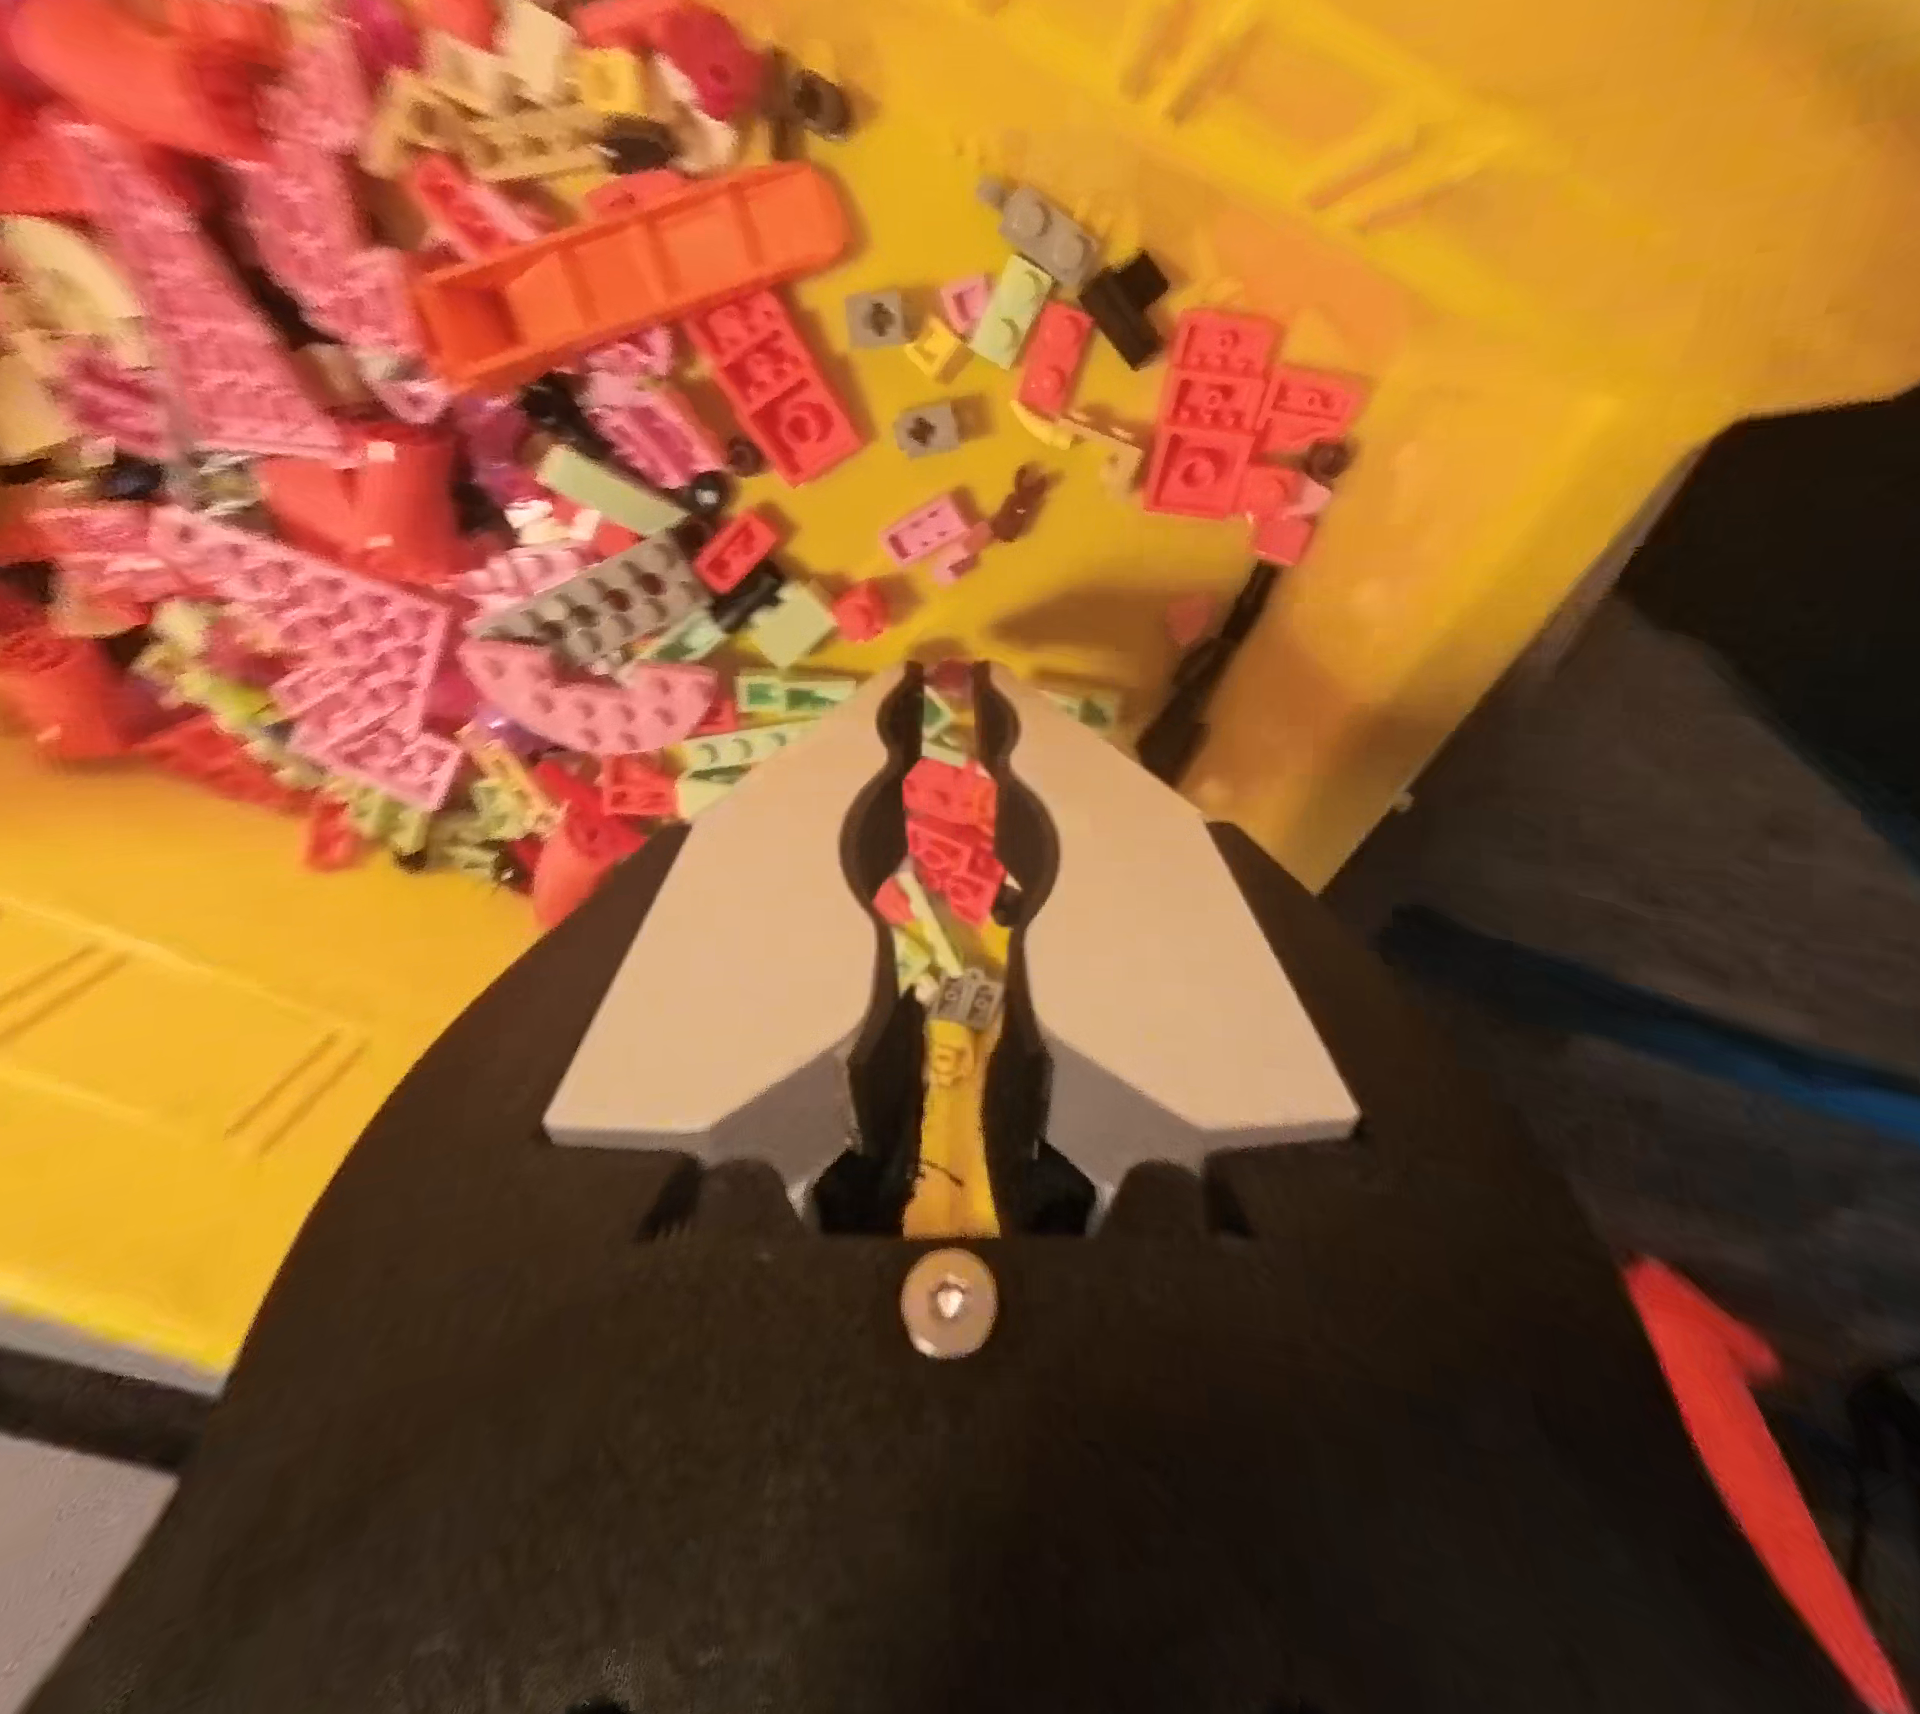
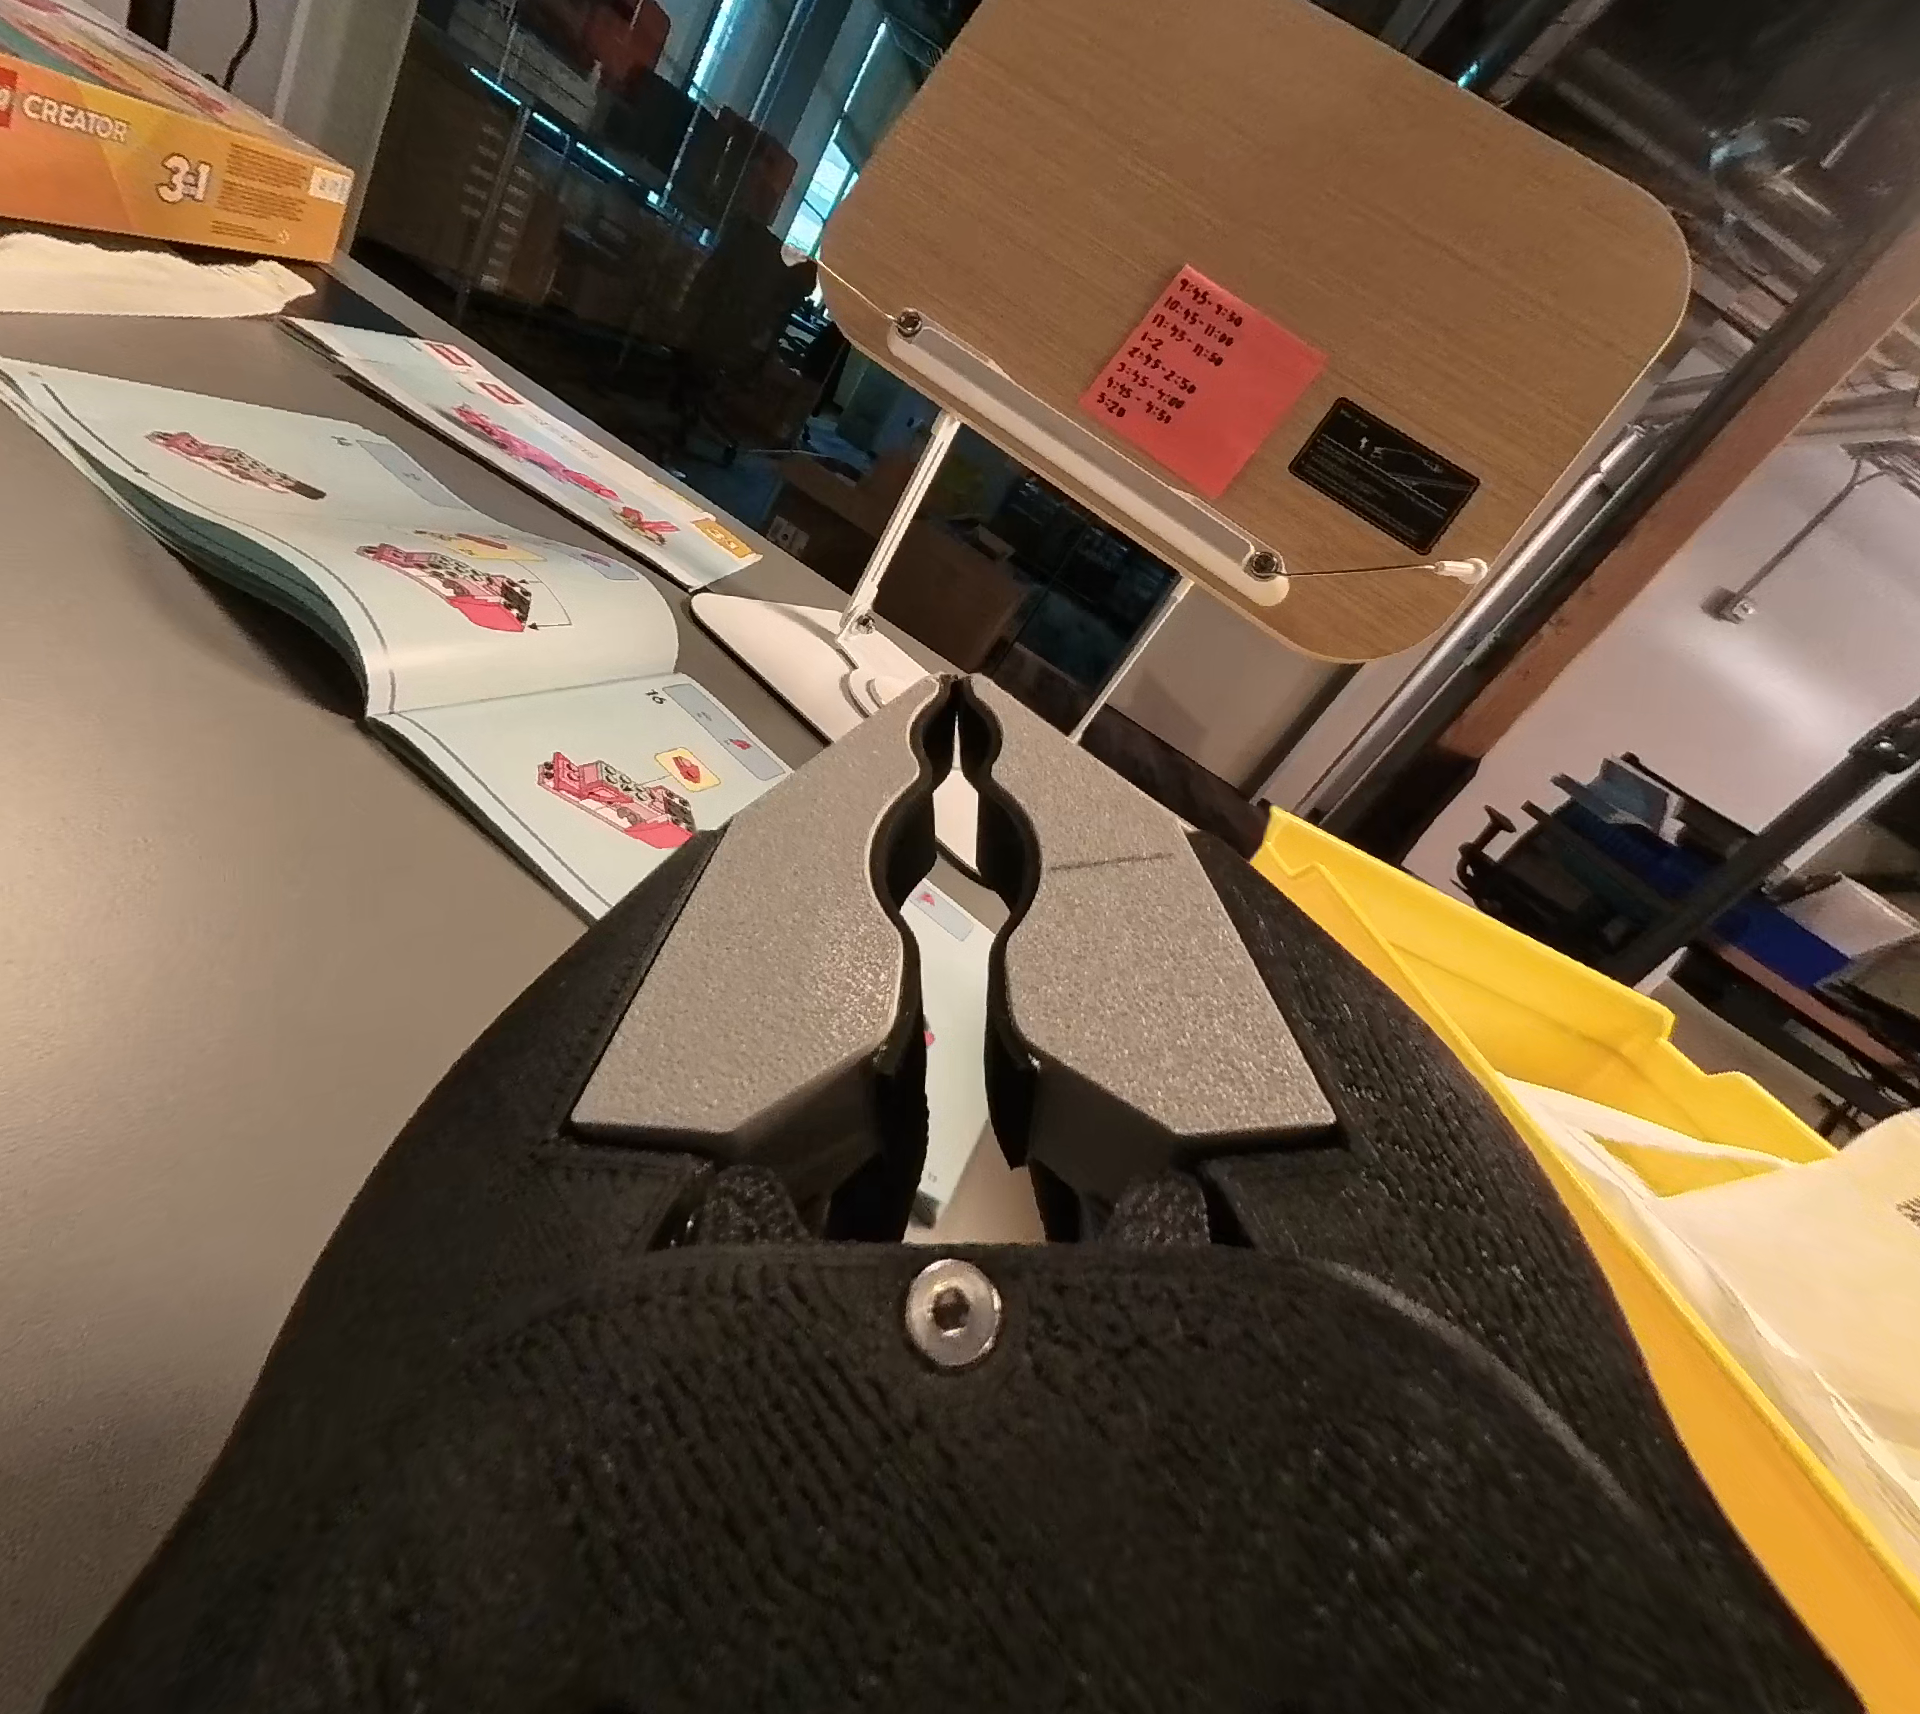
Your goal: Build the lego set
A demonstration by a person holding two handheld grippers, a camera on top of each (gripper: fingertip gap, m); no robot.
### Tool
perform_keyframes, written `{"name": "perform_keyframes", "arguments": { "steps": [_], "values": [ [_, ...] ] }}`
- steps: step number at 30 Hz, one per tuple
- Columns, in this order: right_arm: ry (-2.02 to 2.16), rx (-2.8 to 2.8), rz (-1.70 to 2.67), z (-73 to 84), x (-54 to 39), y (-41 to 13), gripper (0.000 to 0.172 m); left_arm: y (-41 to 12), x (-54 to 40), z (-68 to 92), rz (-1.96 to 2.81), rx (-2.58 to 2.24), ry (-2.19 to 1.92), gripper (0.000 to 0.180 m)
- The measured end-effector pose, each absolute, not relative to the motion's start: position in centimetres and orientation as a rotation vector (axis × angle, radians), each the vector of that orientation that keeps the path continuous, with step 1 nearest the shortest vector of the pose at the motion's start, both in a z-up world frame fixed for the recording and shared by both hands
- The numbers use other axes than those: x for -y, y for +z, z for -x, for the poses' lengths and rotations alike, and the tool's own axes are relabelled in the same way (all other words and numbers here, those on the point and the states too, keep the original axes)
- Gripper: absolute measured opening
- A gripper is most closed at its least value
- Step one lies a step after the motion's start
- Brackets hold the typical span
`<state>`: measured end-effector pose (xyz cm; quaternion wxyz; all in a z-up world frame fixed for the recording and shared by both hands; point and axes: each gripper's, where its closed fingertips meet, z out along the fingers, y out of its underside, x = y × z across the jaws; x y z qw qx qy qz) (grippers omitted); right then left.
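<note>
Left tool (image 1: 948, 672) hangs nearly clenched over blurred bricks (image 1: 343, 438), grasp unclear; right tool (image 2: 957, 682) is clenched bare.

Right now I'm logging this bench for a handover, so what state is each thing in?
Left gripper: nearly closed; a small reddish piece shows at its tips, grasp unclear.
Right gripper: shut, nothing between its tips.
Yellow plastic bin: open-topped, holding loose bricks.
Long orange brick: lying on the brick pile.
Pale-blue instruction booklet: open, flat on the grey table.
Orange cardboard box: lying flat.
Wooden book stand: upright, tilted back, empty.
</note>
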<state>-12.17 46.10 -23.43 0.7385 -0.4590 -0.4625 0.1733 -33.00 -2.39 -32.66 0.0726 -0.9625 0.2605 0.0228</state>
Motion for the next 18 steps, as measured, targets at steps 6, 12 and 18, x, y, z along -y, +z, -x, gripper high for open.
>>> {"name": "perform_keyframes", "arguments": {
  "steps": [6,12,18],
  "values": [
    [0.421,1.064,0.986,13.2,-45.4,-23.9,0.000,-27.4,-1.9,32.2,2.576,-0.597,0.286,0.008],
    [0.551,1.148,0.916,14.4,-42.9,-24.1,0.000,-19.4,-7.2,30.1,2.312,-0.415,0.754,0.008],
    [0.722,1.162,0.873,14.5,-41.0,-23.5,0.000,-15.0,-14.9,22.8,1.951,-0.367,0.821,0.007]
  ]
}}
